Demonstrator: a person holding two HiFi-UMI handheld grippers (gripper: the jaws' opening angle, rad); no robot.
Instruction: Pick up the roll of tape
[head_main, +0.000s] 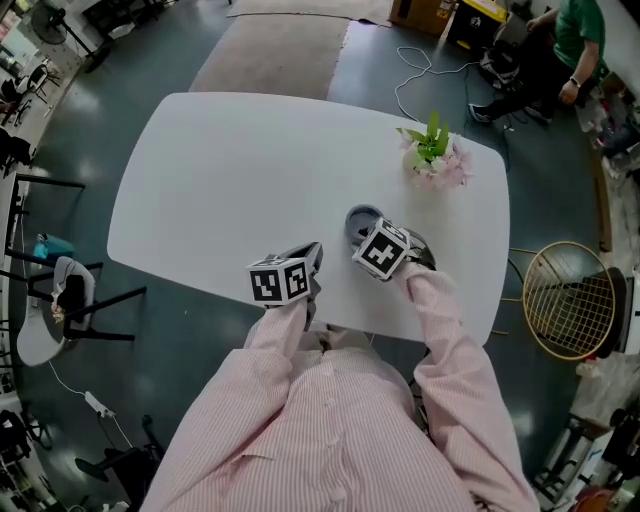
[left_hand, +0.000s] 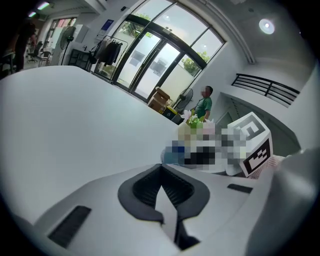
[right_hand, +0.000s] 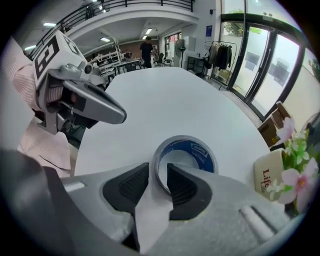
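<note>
A person in a pink striped shirt leans over a white table (head_main: 220, 170), a two-jaw tool in each hand. The roll of tape (right_hand: 196, 150), grey outside with a blue printed core, lies flat on the table near the person's edge, on the near side of a small bunch of pink flowers (head_main: 436, 158). The right gripper (right_hand: 157, 176) points steeply down at the roll with its jaws apart. They straddle the roll's near wall, one pad outside the ring and one inside. A gap shows between the outer pad and the wall, so the roll is not yet clamped. The left gripper (left_hand: 160, 169) is clenched with nothing between its pads. It sits low over the near edge, to the left of the roll and apart from it. A printed card (right_hand: 268, 172) stands by the flowers. Beyond the table's far right corner, a person in a green top (head_main: 577, 30) sits among cables.
</note>
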